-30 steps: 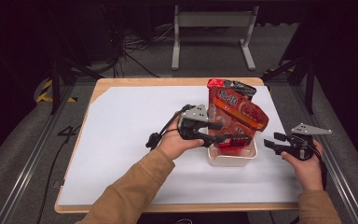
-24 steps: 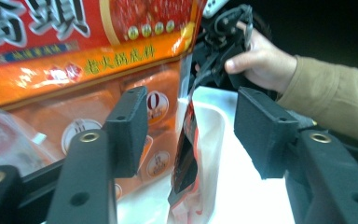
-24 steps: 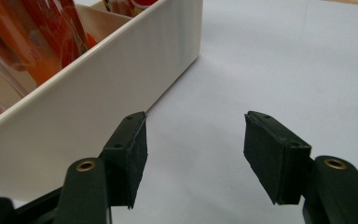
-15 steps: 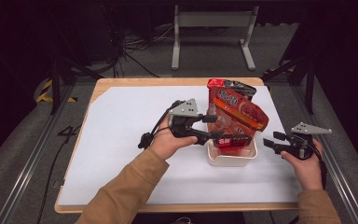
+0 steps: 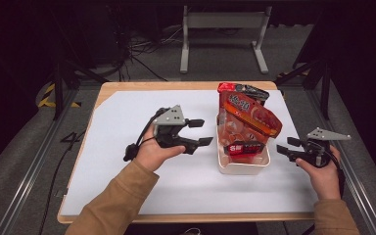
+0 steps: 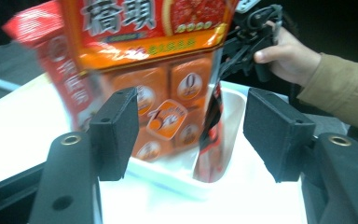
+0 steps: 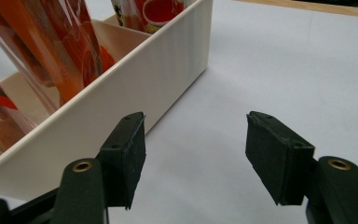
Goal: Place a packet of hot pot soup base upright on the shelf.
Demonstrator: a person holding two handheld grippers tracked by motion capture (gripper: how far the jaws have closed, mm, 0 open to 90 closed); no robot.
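From above, the red snack bags (image 5: 245, 122) stand upright in a white tub (image 5: 244, 165) on the table's white sheet (image 5: 127, 127). Their long sides go up and lean back a bit. My left gripper (image 5: 198, 132) is just left of the tub; its jaws have just been opening, with nothing between them. My right gripper (image 5: 286, 147) waits just right of the tub, open and empty.

In my left gripper view, the orange bag (image 6: 158, 93) shows big Chinese letters, a "0" and a "3".

In my right gripper view, my open jaws sit beside the tub wall (image 7: 135, 79).
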